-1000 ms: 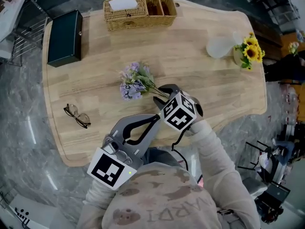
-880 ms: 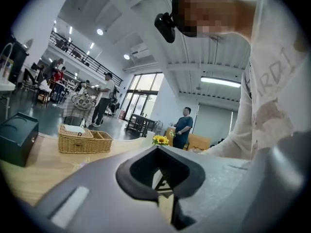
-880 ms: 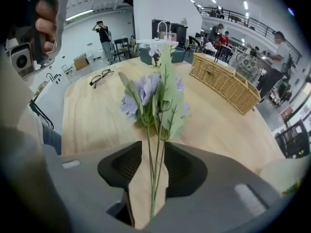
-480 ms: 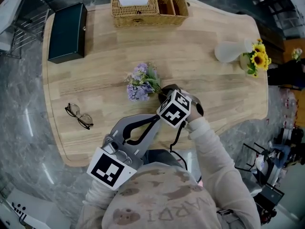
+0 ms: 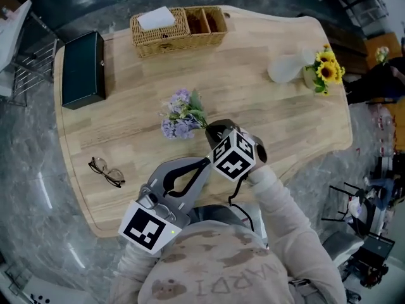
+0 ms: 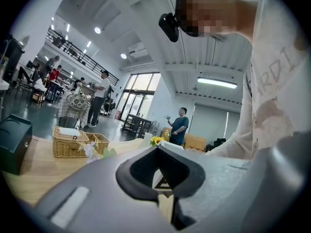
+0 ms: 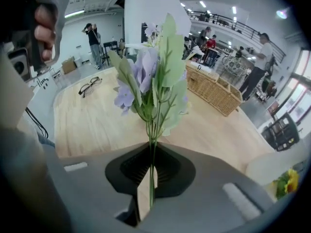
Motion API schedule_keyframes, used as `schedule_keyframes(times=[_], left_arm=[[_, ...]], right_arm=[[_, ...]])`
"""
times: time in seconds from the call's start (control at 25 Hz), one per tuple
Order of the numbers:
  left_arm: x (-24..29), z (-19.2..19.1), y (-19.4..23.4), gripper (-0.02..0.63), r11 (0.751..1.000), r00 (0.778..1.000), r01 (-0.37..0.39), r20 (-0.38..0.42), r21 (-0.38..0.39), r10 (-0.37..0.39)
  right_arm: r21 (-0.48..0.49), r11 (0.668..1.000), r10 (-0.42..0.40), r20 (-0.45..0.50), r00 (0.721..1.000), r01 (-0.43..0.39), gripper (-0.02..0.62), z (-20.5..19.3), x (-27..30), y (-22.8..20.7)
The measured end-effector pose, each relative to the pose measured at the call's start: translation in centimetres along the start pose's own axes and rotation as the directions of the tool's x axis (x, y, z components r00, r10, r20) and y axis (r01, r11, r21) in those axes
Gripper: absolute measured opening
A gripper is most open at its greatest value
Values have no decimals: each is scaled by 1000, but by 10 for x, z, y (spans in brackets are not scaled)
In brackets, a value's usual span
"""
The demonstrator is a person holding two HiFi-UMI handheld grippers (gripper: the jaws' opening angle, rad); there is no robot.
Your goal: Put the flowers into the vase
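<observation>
Gripping the flowers (image 5: 180,116) (image 7: 148,81) by the stems with the right gripper (image 5: 212,130) (image 7: 151,178), jaws clenched on the thin green stalks. Seeing purple blooms and pale leaves fanned out past the jaws, over the middle of the table (image 5: 285,125). Can't tell whether touching the wood or just above it.

Keeping the left gripper (image 5: 204,163) (image 6: 163,191) low at the near table edge, just beside the right one, jaws pressed together on nothing.

Seeing the white vase (image 5: 285,68) (image 7: 272,166) at the far right of the table, well apart from the flowers, touching or just beside a small pot of sunflowers (image 5: 324,68) (image 7: 284,181).

Also on the table: basket (image 5: 177,25) (image 7: 214,91) at the far edge, black box (image 5: 82,61) far left, glasses (image 5: 106,171) (image 7: 91,87) near left.
</observation>
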State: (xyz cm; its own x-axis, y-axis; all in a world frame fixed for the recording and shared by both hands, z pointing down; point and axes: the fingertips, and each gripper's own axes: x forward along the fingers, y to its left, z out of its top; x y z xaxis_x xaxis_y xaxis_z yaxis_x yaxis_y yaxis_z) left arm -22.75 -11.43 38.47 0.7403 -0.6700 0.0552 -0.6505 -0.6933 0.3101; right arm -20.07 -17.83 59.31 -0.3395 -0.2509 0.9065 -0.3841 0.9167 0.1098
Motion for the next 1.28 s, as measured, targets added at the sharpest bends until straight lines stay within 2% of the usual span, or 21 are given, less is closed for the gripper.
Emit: schedule_keyframes(times=[0.16,0.36,0.56,0.68,0.84,0.96,1.28], left_arm=[[15,9,-17,0,996,996,87,2,31,-87],[36,16,-44,0,982,983,185,-6,41,-185],[62,27,-73,0,961,961,275,-3,20,-275],[77,28,-88,0,951,952,305,-26,57,-304],[96,28,-110,0,945,950,312,-45,103,-309],[113,30,-127,0,947,955,295,-45,125,-292],[178,35,-185,0,961,976,215,-10,176,-217]], right_arm=[[116,991,-84,122,989,70,32,12,-42,-20],[228,962,-204,248,947,148,32,14,-105,-41],[349,911,-345,353,870,220,32,-2,-173,-62],[410,877,-420,399,815,251,32,-16,-207,-71],[465,847,-479,460,748,256,32,-36,-244,-77],[485,840,-498,506,705,245,32,-52,-269,-84],[461,870,-456,620,639,173,32,-108,-323,-110]])
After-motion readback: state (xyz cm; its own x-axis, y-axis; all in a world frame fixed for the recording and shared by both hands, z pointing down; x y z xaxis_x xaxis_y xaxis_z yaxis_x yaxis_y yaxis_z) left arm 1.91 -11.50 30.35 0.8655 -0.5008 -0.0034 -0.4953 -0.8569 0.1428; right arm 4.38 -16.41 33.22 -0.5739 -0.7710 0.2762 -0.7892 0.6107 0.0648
